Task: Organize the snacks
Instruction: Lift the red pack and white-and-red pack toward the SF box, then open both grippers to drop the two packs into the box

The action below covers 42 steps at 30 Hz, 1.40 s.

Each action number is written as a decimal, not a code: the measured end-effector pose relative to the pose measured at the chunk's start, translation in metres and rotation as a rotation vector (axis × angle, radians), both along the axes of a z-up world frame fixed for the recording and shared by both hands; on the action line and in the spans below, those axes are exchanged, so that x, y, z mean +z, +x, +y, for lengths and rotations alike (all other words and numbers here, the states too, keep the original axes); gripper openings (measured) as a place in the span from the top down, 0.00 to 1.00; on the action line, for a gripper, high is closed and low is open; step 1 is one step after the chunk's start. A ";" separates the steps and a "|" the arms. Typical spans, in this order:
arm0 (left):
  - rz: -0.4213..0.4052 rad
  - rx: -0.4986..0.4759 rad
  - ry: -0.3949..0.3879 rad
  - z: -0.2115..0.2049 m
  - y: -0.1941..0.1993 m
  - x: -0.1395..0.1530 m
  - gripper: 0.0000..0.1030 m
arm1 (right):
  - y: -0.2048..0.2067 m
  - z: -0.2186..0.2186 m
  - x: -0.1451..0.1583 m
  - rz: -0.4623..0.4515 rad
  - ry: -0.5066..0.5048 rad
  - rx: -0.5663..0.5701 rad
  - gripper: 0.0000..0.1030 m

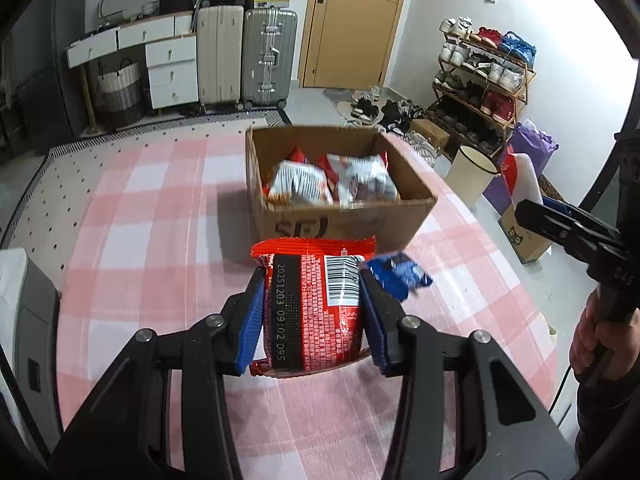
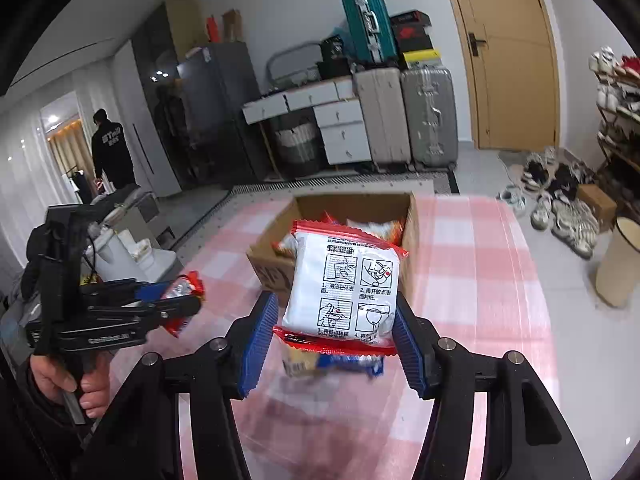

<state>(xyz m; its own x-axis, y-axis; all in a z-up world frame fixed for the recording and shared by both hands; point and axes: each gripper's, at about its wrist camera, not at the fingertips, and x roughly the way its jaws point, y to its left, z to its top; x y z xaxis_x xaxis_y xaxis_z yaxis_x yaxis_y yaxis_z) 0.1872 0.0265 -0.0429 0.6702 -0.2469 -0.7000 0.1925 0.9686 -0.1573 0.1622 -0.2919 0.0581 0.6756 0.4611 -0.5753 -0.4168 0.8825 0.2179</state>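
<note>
A: Left gripper (image 1: 312, 312)?
B: Clamped on the red snack packet (image 1: 316, 304), pads squeezing its sides, lifted clear of the pink checked tablecloth (image 1: 152, 200).
A: Right gripper (image 2: 336, 324)?
B: Closed on the white packet (image 2: 344, 292), aimed at the cardboard box (image 1: 348, 220) ahead, likely for dropping in.
A: Box contents?
B: Several packets already. A blurry blue item (image 2: 348, 362) lies beneath; can't identify it.
</note>
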 end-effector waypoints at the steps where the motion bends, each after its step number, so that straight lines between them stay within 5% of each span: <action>1: -0.006 -0.001 0.003 -0.001 0.002 0.004 0.60 | 0.001 0.002 0.006 -0.011 0.002 0.006 0.44; 15: -0.057 -0.002 0.022 -0.006 0.053 0.058 0.60 | 0.030 0.038 0.071 -0.099 -0.021 0.074 0.44; 27: -0.043 -0.011 -0.029 -0.008 0.121 0.066 0.60 | 0.086 0.063 0.088 -0.090 -0.040 0.089 0.44; 42: 0.004 -0.009 -0.024 -0.024 0.183 0.029 0.60 | 0.163 0.080 0.021 0.000 -0.101 0.094 0.44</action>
